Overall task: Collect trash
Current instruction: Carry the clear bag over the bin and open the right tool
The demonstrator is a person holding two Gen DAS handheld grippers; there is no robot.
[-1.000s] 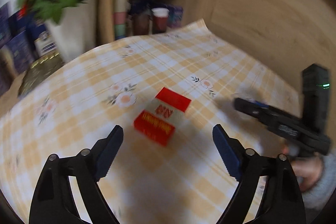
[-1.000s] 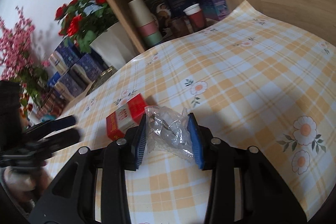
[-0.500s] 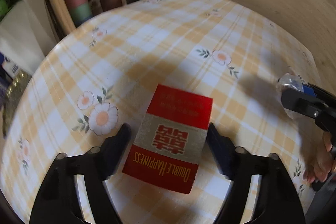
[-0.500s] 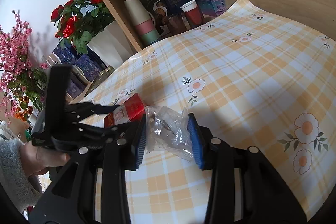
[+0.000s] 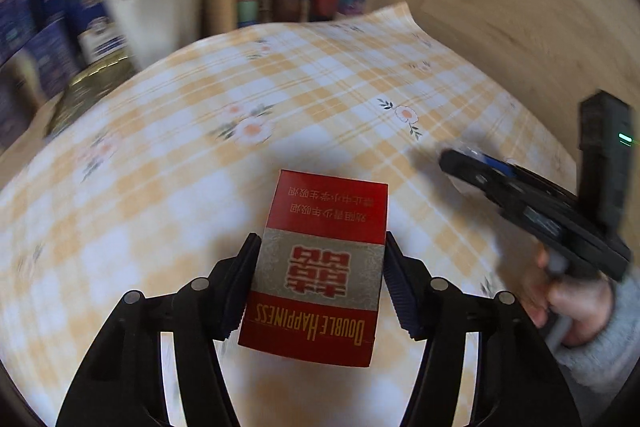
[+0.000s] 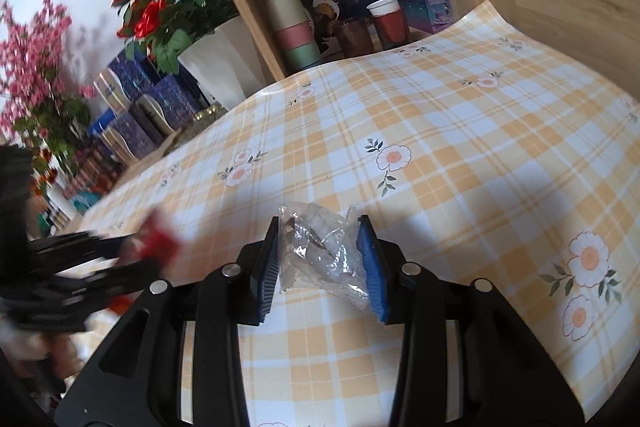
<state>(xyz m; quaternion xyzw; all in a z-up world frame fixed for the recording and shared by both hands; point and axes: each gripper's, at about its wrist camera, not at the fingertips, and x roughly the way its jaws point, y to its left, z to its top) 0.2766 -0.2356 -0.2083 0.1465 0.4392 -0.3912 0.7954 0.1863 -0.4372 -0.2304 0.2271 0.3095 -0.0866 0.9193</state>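
Gripping, left gripper (image 5: pixel 322 285): jaws pressed against both sides of the red cigarette pack (image 5: pixel 320 263), held above the checked tablecloth (image 5: pixel 304 95).
Gripping, right gripper (image 6: pixel 320 259): blue pads (image 6: pixel 370 265) pinching a crumpled clear plastic wrapper (image 6: pixel 320 253) over the tablecloth.
Background: red cup (image 6: pixel 390 21) on shelf.

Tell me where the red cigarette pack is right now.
In the left wrist view the red cigarette pack sits low and central, clamped between the left gripper fingers above the checked tablecloth, with the right gripper off to its right.
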